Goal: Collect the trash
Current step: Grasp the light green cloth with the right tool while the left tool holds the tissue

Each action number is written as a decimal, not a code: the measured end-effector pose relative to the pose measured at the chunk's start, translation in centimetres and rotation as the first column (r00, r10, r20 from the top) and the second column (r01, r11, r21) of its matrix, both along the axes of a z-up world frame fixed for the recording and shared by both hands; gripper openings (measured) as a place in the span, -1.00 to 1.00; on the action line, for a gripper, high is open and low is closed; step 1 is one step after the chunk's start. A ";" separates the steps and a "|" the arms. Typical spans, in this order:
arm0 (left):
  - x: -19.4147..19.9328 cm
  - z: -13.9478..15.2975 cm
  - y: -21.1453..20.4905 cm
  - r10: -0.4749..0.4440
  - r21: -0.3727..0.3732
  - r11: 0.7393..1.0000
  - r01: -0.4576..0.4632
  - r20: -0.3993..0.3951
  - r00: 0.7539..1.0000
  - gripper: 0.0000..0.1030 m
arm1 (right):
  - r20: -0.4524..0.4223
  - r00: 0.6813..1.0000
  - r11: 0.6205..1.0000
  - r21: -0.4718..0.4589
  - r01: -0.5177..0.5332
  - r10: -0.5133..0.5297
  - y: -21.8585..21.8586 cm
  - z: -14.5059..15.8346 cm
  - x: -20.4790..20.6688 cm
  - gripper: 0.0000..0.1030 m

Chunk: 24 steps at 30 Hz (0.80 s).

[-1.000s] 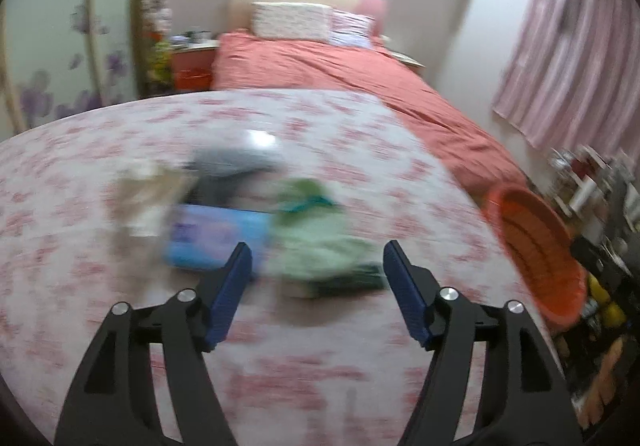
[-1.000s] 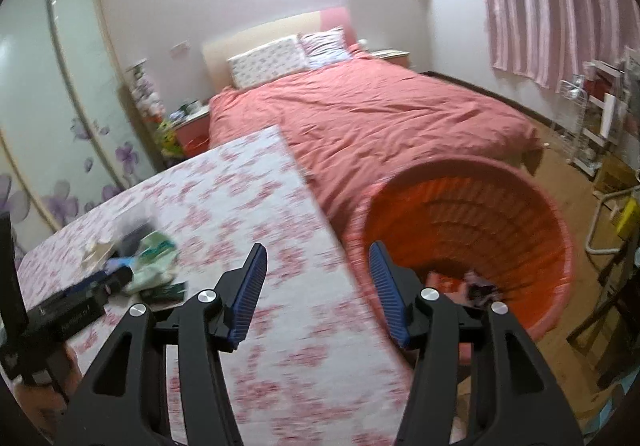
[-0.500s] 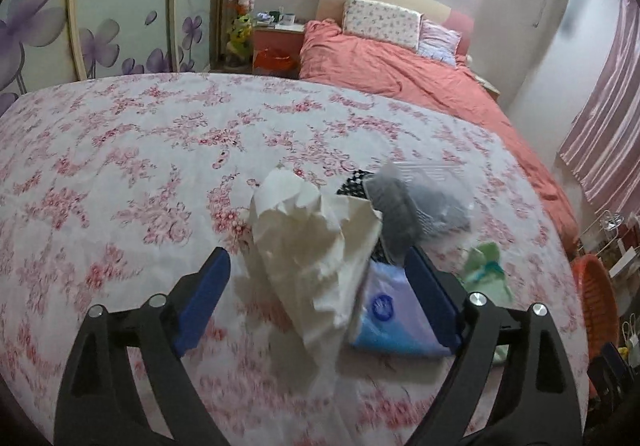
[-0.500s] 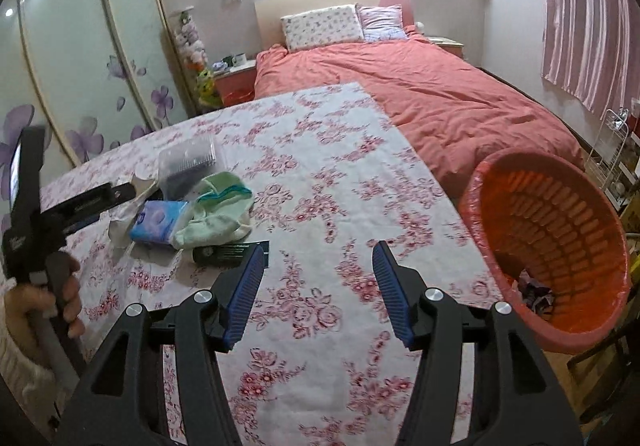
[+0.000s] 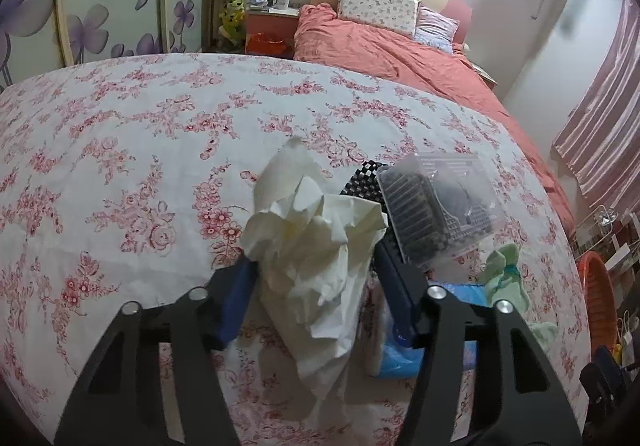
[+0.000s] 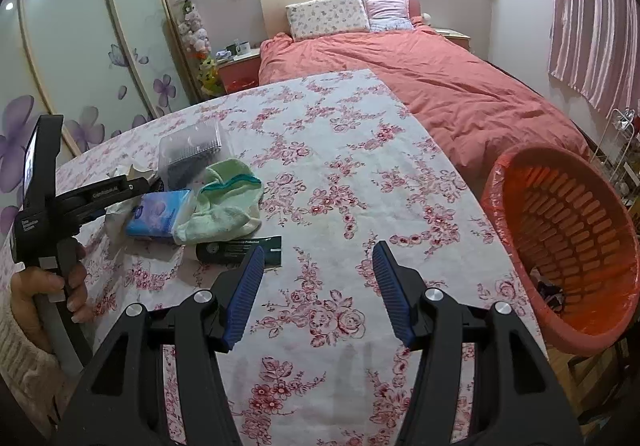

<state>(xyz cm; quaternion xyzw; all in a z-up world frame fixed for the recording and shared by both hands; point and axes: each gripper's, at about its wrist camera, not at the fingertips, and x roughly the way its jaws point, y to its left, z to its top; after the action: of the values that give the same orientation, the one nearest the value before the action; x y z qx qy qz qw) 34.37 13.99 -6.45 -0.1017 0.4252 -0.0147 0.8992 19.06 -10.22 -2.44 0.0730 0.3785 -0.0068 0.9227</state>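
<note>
A crumpled white paper (image 5: 316, 242) lies on the floral table (image 5: 120, 149). My left gripper (image 5: 314, 282) has its jaws around the paper, pressing on it from both sides. Right of it sit a clear plastic box (image 5: 436, 205), a blue packet (image 5: 404, 360) and a green cloth (image 5: 504, 266). My right gripper (image 6: 318, 288) is open and empty above the table's front part. In the right wrist view I see the box (image 6: 190, 151), blue packet (image 6: 158, 211), green cloth (image 6: 224, 201), a dark wrapper (image 6: 240, 250) and the left gripper (image 6: 100, 193).
An orange basket (image 6: 568, 226) lined with plastic stands off the table's right edge, with some dark trash at its bottom. A bed with a salmon cover (image 6: 420, 77) lies behind the table. A wire rack (image 6: 620, 149) stands at far right.
My left gripper has moved in over the crumpled paper and its jaws have closed onto it. My right gripper has moved slightly; the basket now sits farther to its right.
</note>
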 end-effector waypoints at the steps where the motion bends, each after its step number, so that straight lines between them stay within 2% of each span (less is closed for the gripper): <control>1: -0.2 0.1 0.1 -0.001 0.004 1.000 0.001 0.003 1.000 0.08 | -0.003 1.000 1.000 0.000 -0.003 0.003 0.2 -0.1 0.1 0.11; 11: -2.6 1.4 2.2 0.008 0.010 1.000 -0.009 0.047 0.999 0.06 | -0.037 0.998 0.999 0.024 -0.043 0.044 2.4 -0.9 1.5 0.11; 18: -4.1 2.4 3.6 0.002 -0.008 1.000 -0.002 0.067 0.998 0.06 | 0.007 0.997 0.996 0.040 -0.074 0.074 4.3 -0.3 3.0 0.11; 24: -5.1 2.9 3.7 -0.014 -0.012 1.000 0.015 0.079 0.997 0.06 | -0.069 0.994 0.996 0.035 -0.080 0.082 5.4 -1.9 5.7 0.09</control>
<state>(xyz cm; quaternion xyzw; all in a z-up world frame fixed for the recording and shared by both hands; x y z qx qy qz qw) 29.30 17.70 -3.59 -0.1037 0.3899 -0.0278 0.9146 24.74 -4.87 -4.38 0.0723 0.4137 0.0342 0.9069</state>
